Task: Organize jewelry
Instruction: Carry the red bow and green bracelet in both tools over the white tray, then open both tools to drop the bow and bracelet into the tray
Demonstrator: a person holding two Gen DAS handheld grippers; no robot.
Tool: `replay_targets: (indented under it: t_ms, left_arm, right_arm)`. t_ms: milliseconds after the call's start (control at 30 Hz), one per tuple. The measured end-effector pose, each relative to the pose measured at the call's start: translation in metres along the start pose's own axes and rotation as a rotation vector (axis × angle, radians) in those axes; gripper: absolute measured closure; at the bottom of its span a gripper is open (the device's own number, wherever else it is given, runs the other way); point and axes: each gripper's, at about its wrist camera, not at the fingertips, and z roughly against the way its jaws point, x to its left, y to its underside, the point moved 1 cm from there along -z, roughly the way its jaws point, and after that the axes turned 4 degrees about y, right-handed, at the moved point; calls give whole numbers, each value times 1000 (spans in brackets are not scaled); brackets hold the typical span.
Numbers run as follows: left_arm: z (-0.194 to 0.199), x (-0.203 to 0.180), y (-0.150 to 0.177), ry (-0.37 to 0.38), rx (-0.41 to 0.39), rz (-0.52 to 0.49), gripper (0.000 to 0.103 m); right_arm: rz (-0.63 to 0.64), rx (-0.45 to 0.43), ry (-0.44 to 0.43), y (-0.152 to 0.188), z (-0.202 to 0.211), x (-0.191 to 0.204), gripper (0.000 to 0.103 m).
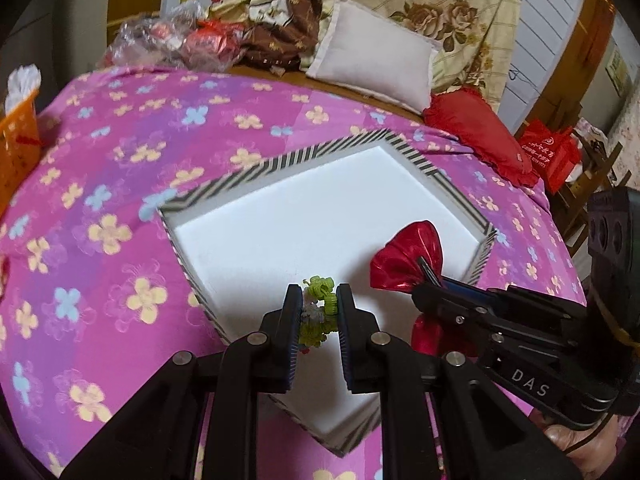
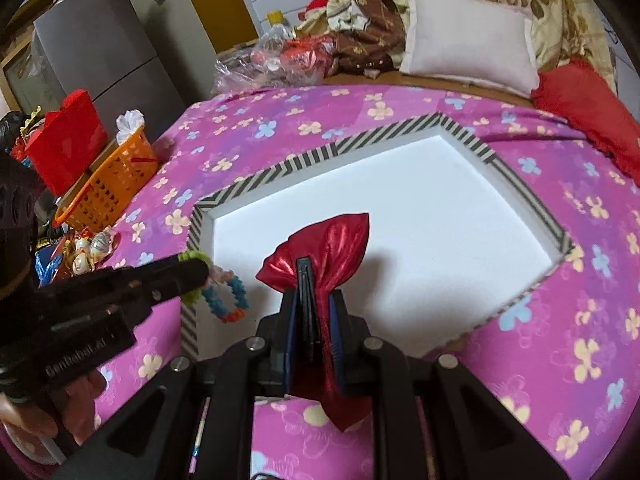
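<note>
A shallow tray with a white floor [image 1: 304, 216] and a striped black-and-white rim [image 1: 276, 162] lies on the pink flowered bedspread; it also shows in the right wrist view [image 2: 420, 220]. My left gripper [image 1: 319, 300] is shut on a green frilly bracelet [image 1: 320, 304], held over the tray's near-left corner. In the right wrist view the bracelet [image 2: 224, 292] hangs from that gripper with blue, pink and orange parts. My right gripper [image 2: 315, 292] is shut on a shiny red bow hair clip [image 2: 328, 248], held over the tray's near side; the bow also shows in the left wrist view [image 1: 404, 258].
An orange basket [image 2: 108, 184] and a red box [image 2: 66, 148] stand off the bed's left edge. A white pillow [image 2: 468, 36], a red cushion [image 2: 588, 116], plastic bags [image 2: 272, 60] and folded bedding lie at the far end. A grey fridge [image 2: 104, 48] stands at back left.
</note>
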Motion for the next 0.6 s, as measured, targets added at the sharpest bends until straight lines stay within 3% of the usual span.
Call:
replay_targets:
  t_ms: [600]
  left_arm:
    - [-17, 15, 15, -53, 33, 13, 103]
  right_arm:
    - [-37, 75, 38, -1, -46, -6, 86]
